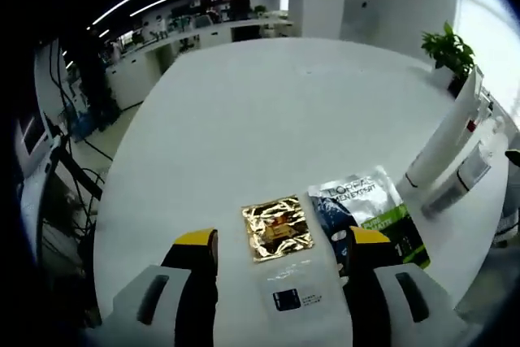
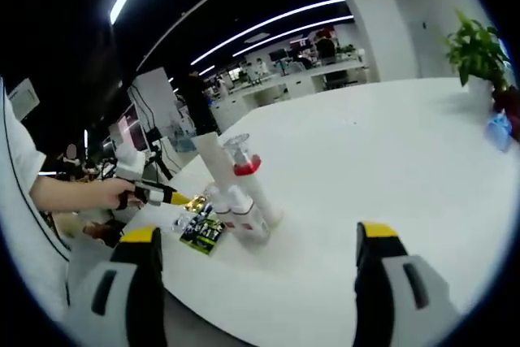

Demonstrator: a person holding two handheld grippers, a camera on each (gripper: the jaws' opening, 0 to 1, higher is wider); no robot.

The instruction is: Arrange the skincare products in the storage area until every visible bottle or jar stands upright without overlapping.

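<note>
Two yellow-tipped jaws of your left gripper (image 1: 280,243) stand apart, low over the round white table (image 1: 268,119), clamped on nothing. Between them lie a clear flat sachet with a dark label (image 1: 290,286) and, just beyond it, a crinkled gold foil sachet (image 1: 277,227). Beside the gold one lies a silver, blue and green printed sachet (image 1: 370,210). Farther along that side, two white tubes (image 1: 445,140) lie near the table's edge, and past them stands a green potted plant (image 1: 448,49).

Your right gripper (image 2: 256,249) also holds its jaws wide apart and empty above the table (image 2: 390,160). Ahead of them the white tubes (image 2: 240,213) lie clustered with a tall white bottle with a clear cap and red band (image 2: 236,164), touching or nearly so. Just beyond, your left gripper's yellow tips (image 2: 175,198) hover by the sachets (image 2: 203,233), held in your hand (image 2: 114,194).
</note>
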